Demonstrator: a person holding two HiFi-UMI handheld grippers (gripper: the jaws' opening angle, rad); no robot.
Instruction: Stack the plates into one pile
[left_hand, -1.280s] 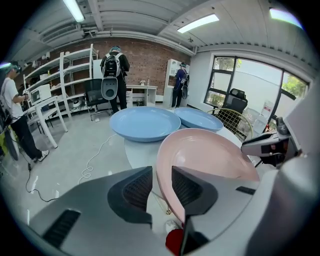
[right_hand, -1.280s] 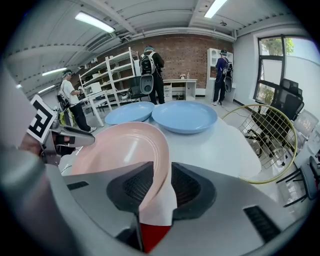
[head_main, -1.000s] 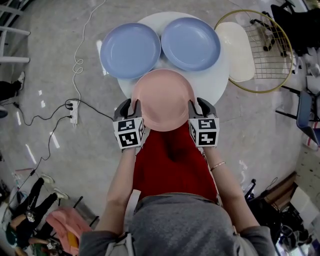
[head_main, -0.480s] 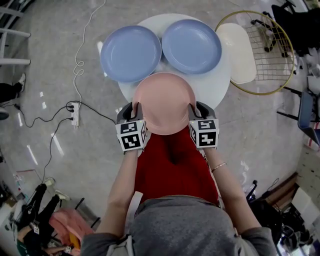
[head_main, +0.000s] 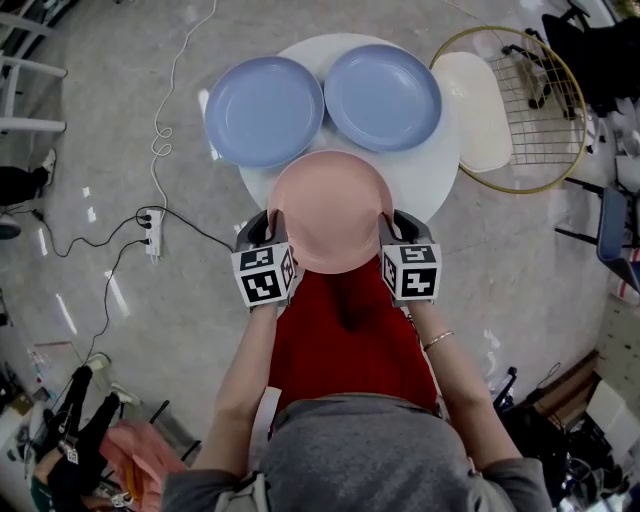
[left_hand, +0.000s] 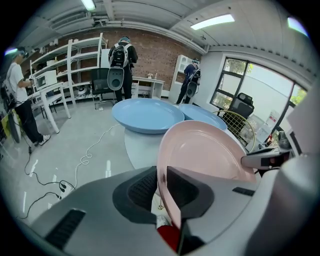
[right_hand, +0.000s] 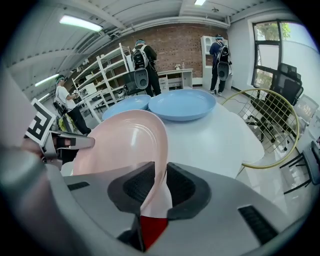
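A pink plate (head_main: 330, 210) lies at the near edge of the round white table (head_main: 432, 170), overhanging it toward me. My left gripper (head_main: 268, 224) is at its left rim and my right gripper (head_main: 392, 224) at its right rim. Both pairs of jaws have just been closing with the rim between them. In the left gripper view the pads (left_hand: 142, 187) pinch the pink plate (left_hand: 205, 150). In the right gripper view the pads (right_hand: 182, 185) also sit against the pink plate (right_hand: 125, 145). Two blue plates (head_main: 264, 110) (head_main: 383, 97) rest side by side on the far half.
A gold-rimmed wire basket (head_main: 530, 110) with a cream cushion (head_main: 480, 100) stands right of the table. A power strip (head_main: 152, 226) and its cable lie on the floor to the left. People with backpacks (left_hand: 119, 55) stand by shelves far behind.
Both grippers have drawn in against the pink plate's sides and their jaws have narrowed onto its rim. The blue plates have not moved.
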